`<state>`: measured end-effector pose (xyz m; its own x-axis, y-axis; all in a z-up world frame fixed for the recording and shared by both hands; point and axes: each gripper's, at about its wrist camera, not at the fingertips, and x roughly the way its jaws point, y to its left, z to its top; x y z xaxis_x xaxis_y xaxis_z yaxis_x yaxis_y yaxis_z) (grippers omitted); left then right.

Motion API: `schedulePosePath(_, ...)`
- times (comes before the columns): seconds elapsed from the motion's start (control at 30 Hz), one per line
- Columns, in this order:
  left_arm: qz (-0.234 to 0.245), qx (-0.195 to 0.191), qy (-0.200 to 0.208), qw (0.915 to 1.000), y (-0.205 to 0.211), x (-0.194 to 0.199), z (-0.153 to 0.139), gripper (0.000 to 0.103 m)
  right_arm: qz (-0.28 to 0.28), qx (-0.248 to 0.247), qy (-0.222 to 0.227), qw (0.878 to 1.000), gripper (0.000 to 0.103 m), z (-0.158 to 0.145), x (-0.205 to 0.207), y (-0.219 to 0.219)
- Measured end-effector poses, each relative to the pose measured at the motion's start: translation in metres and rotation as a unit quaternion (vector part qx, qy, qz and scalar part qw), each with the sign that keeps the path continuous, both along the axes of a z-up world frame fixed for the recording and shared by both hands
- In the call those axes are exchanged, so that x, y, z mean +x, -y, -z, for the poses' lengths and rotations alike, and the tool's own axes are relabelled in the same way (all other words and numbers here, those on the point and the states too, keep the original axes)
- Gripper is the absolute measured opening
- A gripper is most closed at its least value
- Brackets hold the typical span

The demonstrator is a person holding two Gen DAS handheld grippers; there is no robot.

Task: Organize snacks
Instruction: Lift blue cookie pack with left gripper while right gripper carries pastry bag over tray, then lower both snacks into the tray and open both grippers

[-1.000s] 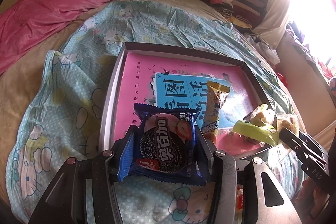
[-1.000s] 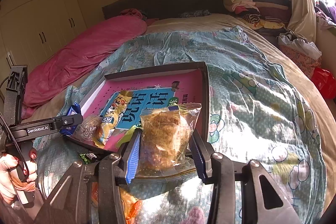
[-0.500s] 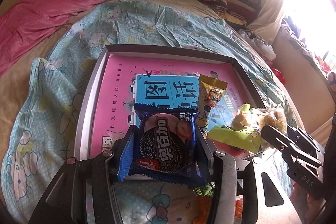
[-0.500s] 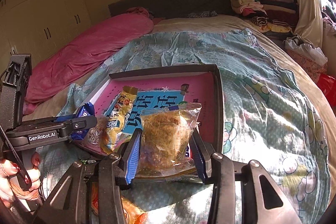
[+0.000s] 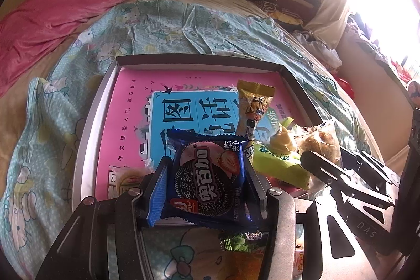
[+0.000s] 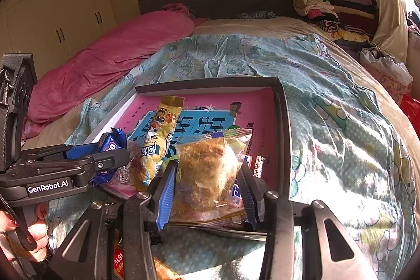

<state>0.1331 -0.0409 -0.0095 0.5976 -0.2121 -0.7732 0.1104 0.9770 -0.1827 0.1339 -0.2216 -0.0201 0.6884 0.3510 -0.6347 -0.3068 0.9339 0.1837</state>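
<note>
My left gripper (image 5: 208, 188) is shut on a dark blue cookie packet (image 5: 210, 175) and holds it over the near edge of a shallow box (image 5: 86, 122) lined with a pink and blue book. My right gripper (image 6: 207, 190) is shut on a clear bag of brown pastry (image 6: 210, 169), held over the box's (image 6: 284, 138) near right corner. A yellow snack stick (image 5: 253, 109) and a green packet (image 5: 278, 167) lie in the box. The left gripper also shows in the right wrist view (image 6: 78, 164).
The box rests on a teal cartoon-print blanket (image 5: 52, 96) on a bed. A pink duvet (image 5: 52, 12) lies at the back left. Folded clothes (image 6: 328, 7) pile up at the back right. More snack packets (image 5: 241, 240) lie on the blanket below the grippers.
Both grippers have moved forward over the box with their snacks still held. The box now sits nearer and more centred in both views.
</note>
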Motion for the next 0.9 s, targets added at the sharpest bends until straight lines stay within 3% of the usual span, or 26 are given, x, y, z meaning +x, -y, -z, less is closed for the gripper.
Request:
schedulePosePath(0.57, 0.01, 0.016, 0.004, 0.9998, 0.012, -0.004, 0.0, 0.053, 0.005, 0.001, -0.001, 1.0, 0.047, 0.003, 0.004, 0.0)
schedulePosePath(0.9, 0.01, 0.023, 0.005, 0.9997, 0.013, -0.005, 0.0, 0.053, 0.014, 0.002, -0.005, 1.0, 0.052, 0.005, 0.003, 0.003)
